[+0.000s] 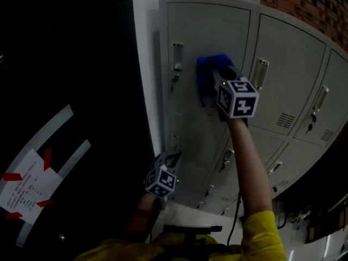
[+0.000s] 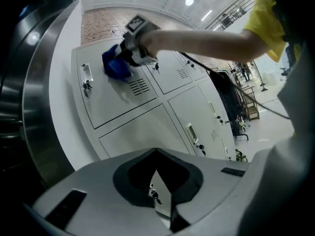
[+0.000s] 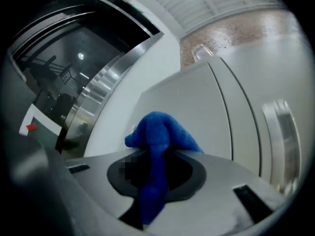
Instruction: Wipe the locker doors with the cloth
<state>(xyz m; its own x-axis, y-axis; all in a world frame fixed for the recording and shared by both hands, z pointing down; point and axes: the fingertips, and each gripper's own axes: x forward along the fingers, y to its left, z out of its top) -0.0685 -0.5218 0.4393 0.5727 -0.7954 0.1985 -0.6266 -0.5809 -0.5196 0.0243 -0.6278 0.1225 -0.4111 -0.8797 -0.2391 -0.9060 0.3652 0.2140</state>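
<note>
A bank of grey lockers [image 1: 283, 64] fills the right of the head view. My right gripper [image 1: 215, 76] is shut on a blue cloth [image 1: 208, 75] and presses it flat against the upper left locker door [image 1: 190, 31], right of that door's handle [image 1: 177, 57]. The right gripper view shows the cloth [image 3: 160, 132] bunched between the jaws, against the door [image 3: 197, 102]. My left gripper [image 1: 172, 156] hangs lower, in front of the bottom lockers, shut and empty. The left gripper view shows its closed jaws [image 2: 157, 154] below, and the cloth [image 2: 115, 65] and right gripper [image 2: 130, 50] above.
A white pillar [image 1: 144, 64] borders the lockers on the left, with a dark glass wall beyond it carrying a taped paper notice [image 1: 27, 186]. A brick wall [image 1: 304, 4] rises above the lockers. Handles with keys [image 1: 261, 72] and vents [image 1: 285, 119] stick out from neighbouring doors.
</note>
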